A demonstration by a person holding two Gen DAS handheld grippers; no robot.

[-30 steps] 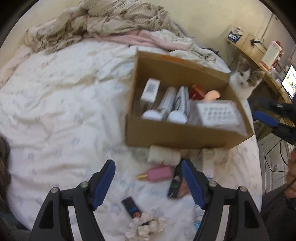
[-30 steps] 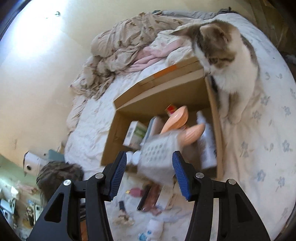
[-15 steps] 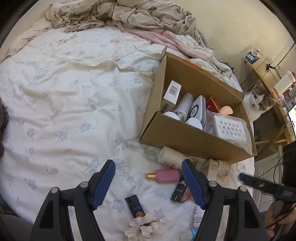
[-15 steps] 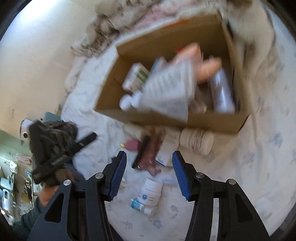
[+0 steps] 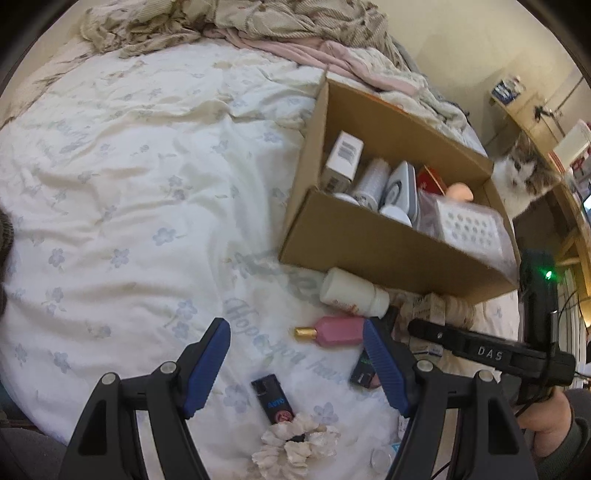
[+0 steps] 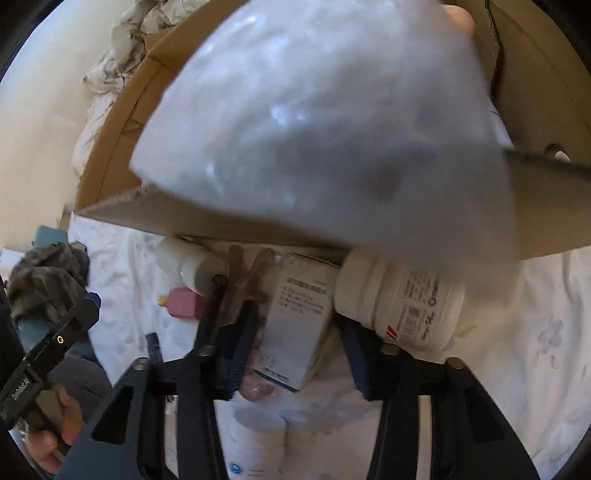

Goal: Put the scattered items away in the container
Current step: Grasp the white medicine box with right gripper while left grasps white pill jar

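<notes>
A cardboard box (image 5: 373,247) sits on the bed, holding several items, with a white dotted pack in plastic (image 5: 471,230) hanging over its front right corner. Loose items lie in front of it: a white bottle (image 5: 351,290), a pink bottle (image 5: 334,331), a black lighter (image 5: 273,398), a white scrunchie (image 5: 295,446). My left gripper (image 5: 295,365) is open above the pink bottle and lighter. My right gripper (image 6: 295,350) is open, low by the box front, its jaws either side of a white carton (image 6: 295,325), next to a white pill bottle (image 6: 402,306). The plastic pack (image 6: 325,122) fills the right wrist view.
A cat (image 5: 519,175) sits behind the box's right end. Crumpled blankets (image 5: 229,22) lie at the head of the bed. A desk with clutter (image 5: 546,122) stands at the right. The right gripper's body (image 5: 487,354) crosses just right of my left gripper.
My right gripper has dropped low and close to the box front, now around the white carton. My left gripper has edged nearer the loose items. The plastic pack rests over the box corner.
</notes>
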